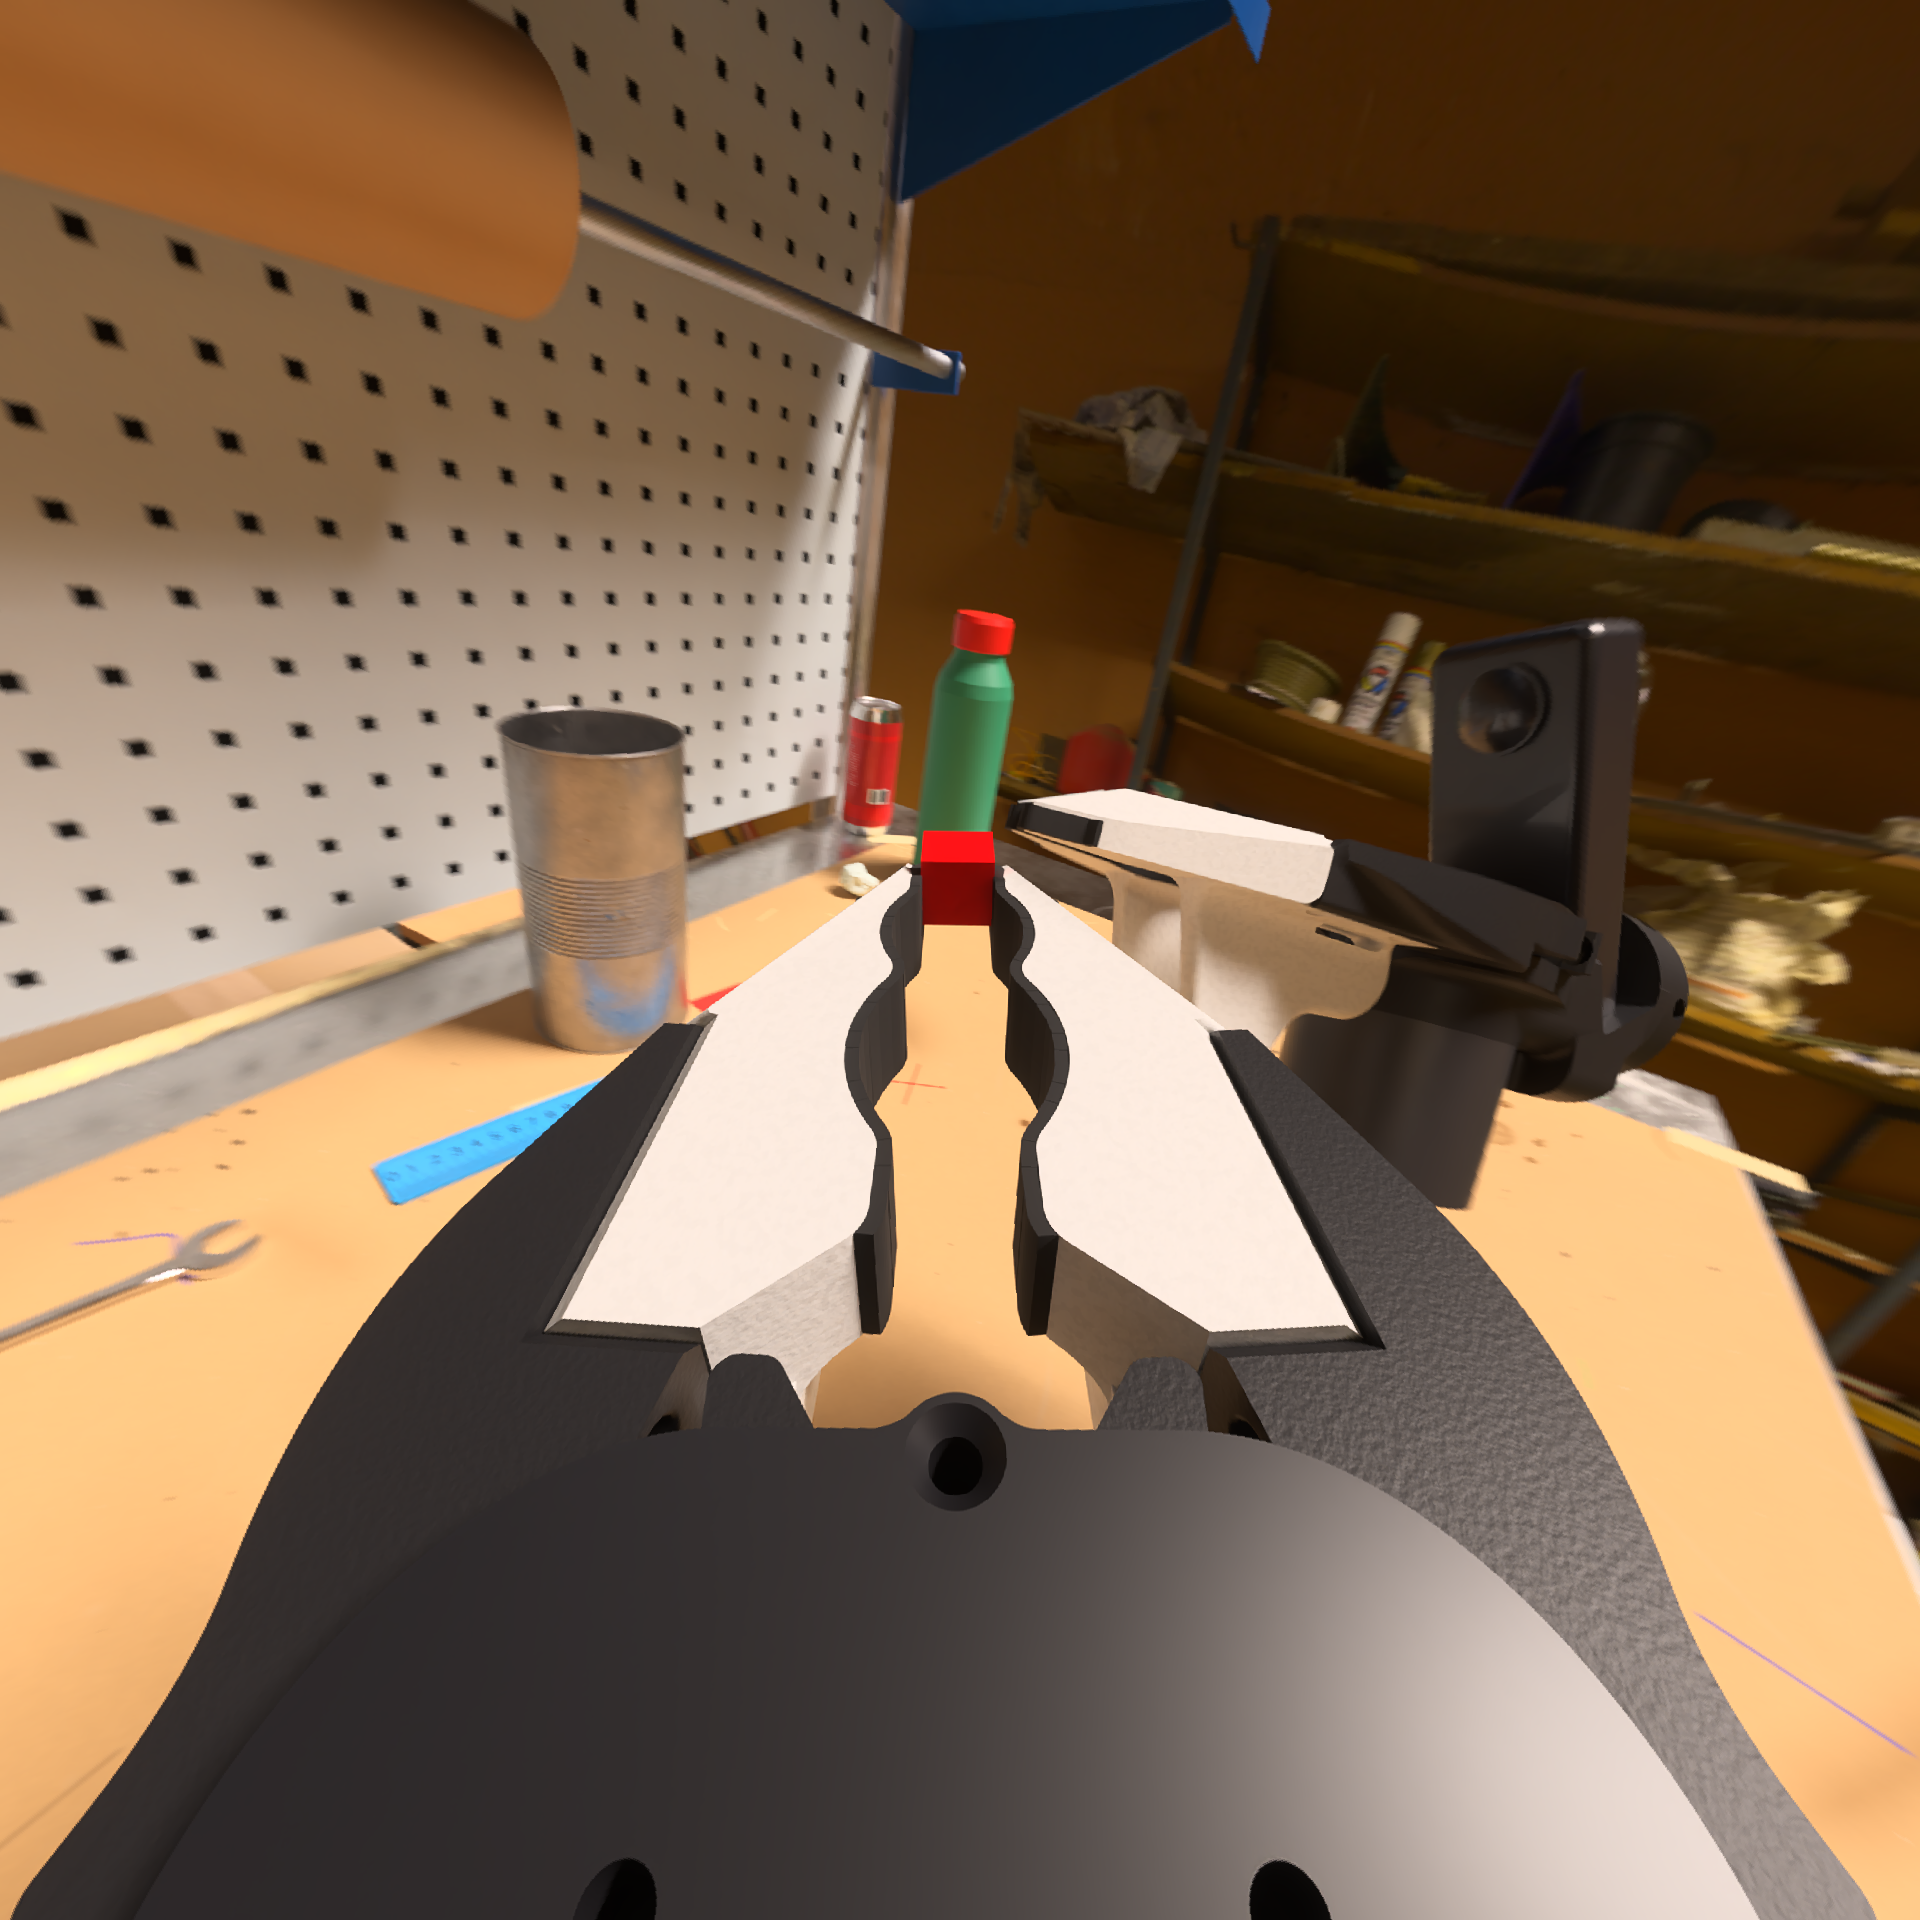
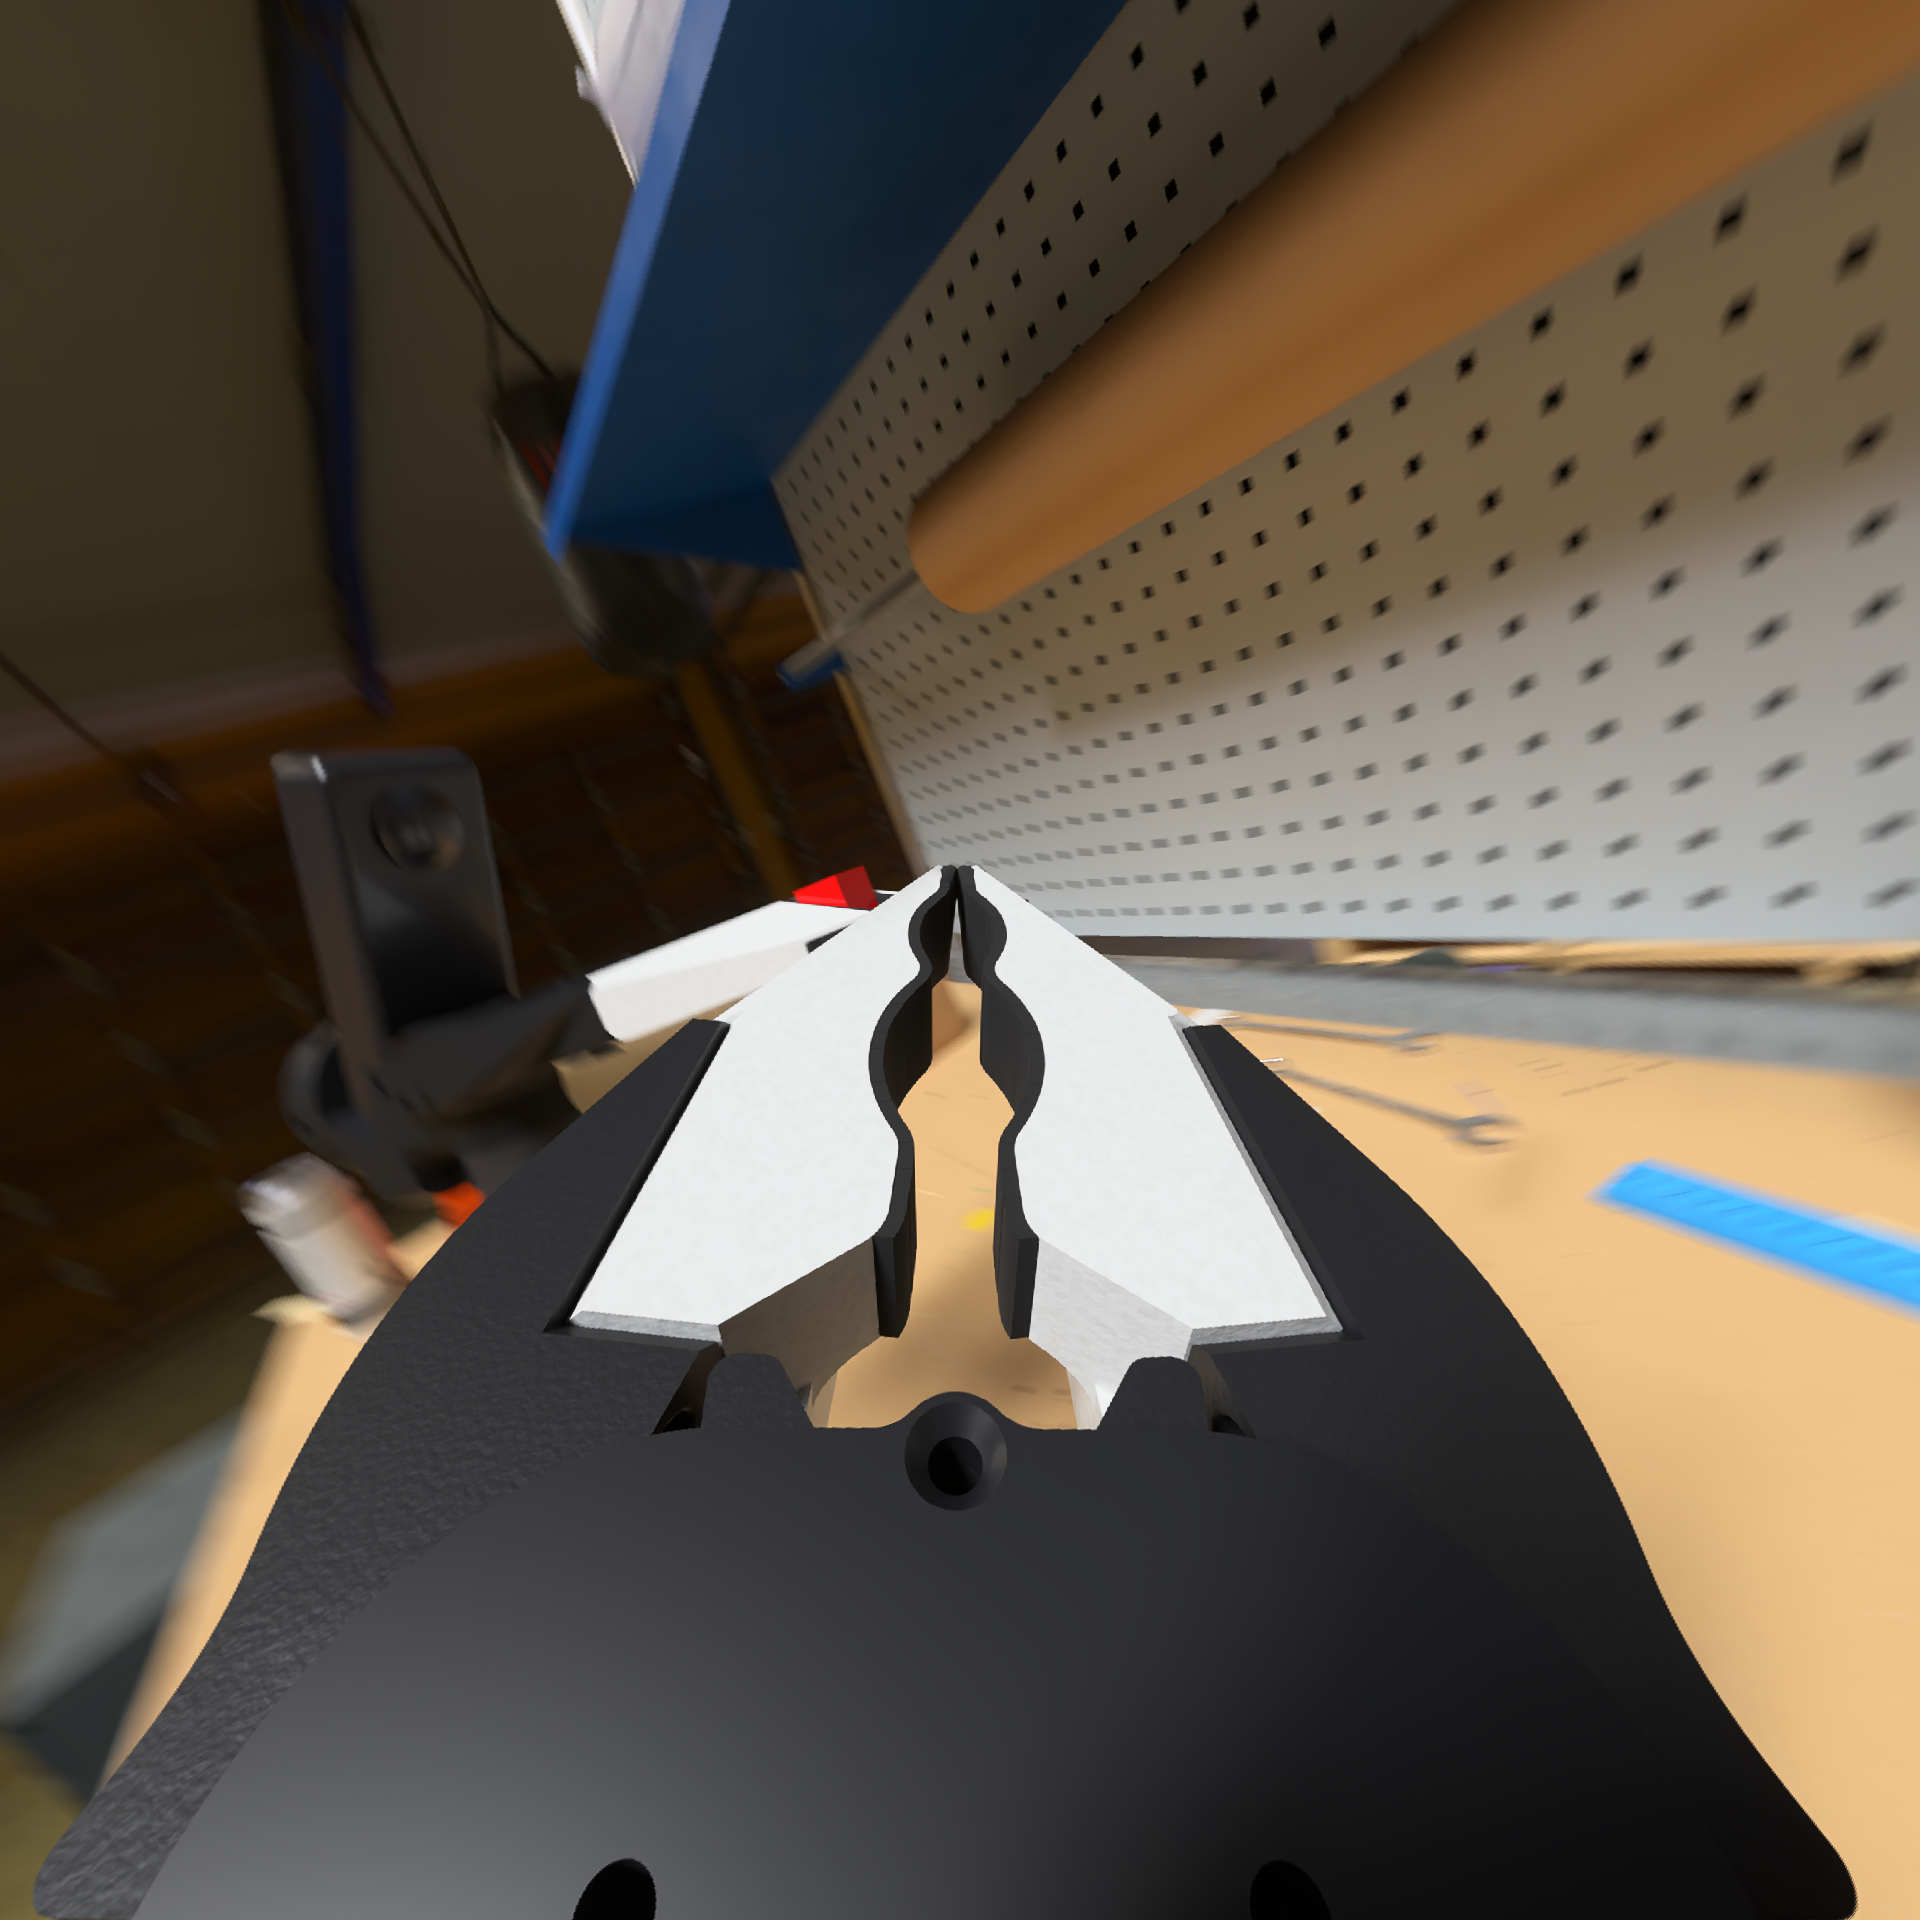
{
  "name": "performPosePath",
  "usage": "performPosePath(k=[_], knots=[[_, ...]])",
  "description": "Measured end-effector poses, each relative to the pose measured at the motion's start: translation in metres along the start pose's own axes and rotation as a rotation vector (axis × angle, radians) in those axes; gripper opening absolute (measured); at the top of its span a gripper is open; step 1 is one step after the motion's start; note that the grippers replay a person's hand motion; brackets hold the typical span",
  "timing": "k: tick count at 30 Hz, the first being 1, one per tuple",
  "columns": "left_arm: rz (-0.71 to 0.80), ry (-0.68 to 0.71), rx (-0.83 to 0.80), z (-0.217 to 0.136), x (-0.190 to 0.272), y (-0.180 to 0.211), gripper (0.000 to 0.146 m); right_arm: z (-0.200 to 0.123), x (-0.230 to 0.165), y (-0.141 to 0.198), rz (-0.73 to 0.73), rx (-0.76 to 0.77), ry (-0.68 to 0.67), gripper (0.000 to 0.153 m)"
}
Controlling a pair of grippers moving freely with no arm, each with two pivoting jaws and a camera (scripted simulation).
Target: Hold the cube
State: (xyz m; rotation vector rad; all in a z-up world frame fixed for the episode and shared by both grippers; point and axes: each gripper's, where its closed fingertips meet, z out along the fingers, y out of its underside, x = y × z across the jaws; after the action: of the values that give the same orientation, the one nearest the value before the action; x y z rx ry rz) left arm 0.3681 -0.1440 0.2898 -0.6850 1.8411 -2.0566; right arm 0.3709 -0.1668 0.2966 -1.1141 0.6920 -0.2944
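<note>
A small red cube [image 1: 957, 878] sits between the fingertips of my left gripper [image 1: 957, 891], which is shut on it and holds it above the tan workbench [image 1: 312, 1455]. In the right wrist view the cube [image 2: 836, 888] shows just left of my right gripper [image 2: 955, 878], which is shut with its tips together and empty. The left gripper's white finger [image 2: 707, 961] reaches in from the left there. In the left wrist view the right gripper [image 1: 1049, 821] comes in from the right, its tip close beside the cube.
A metal cup [image 1: 597, 873], a green bottle with a red cap [image 1: 968, 727] and a red can [image 1: 871, 764] stand by the white pegboard [image 1: 312, 571]. A blue ruler [image 1: 478, 1143] and a wrench [image 1: 135, 1273] lie on the bench. Shelves [image 1: 1507, 540] stand at the right.
</note>
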Motion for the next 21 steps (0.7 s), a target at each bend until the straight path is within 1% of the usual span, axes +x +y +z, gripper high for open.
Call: performPosePath(k=[2, 3, 5, 7, 9, 12, 15, 19, 21], knots=[[0.053, -0.04, 0.022, -0.001, 0.001, -0.003, 0.011, 0.0, -0.004, 0.0, 0.223, 0.056, -0.076, 0.0], [0.084, -0.062, 0.031, -0.002, 0.001, -0.005, 0.011, 0.001, -0.005, 0.001, 0.309, 0.083, -0.111, 0.0], [0.176, -0.12, 0.044, -0.004, 0.001, -0.007, 0.011, 0.002, -0.008, 0.004, 0.389, 0.098, -0.148, 0.0], [0.278, -0.168, 0.052, -0.005, 0.002, -0.009, 0.011, 0.004, -0.01, 0.006, 0.379, 0.095, -0.168, 0.0], [0.343, -0.19, 0.052, -0.005, 0.003, -0.01, 0.012, 0.005, -0.01, 0.008, 0.291, 0.071, -0.171, 0.0], [0.38, -0.178, 0.023, -0.004, 0.002, -0.007, 0.012, 0.005, -0.006, 0.011, 0.087, -0.001, -0.145, 0.0], [0.365, -0.141, -0.004, -0.003, 0.002, -0.006, 0.012, 0.003, -0.007, 0.014, -0.146, -0.092, -0.142, 0.0], [0.37, -0.103, -0.076, -0.002, 0.001, -0.002, 0.012, -0.002, -0.006, 0.015, -0.522, -0.195, -0.11, 0.005], [0.368, -0.077, -0.114, -0.003, 0.0, 0.0, 0.012, -0.004, -0.005, 0.015, -0.655, -0.235, -0.093, 0.008]])
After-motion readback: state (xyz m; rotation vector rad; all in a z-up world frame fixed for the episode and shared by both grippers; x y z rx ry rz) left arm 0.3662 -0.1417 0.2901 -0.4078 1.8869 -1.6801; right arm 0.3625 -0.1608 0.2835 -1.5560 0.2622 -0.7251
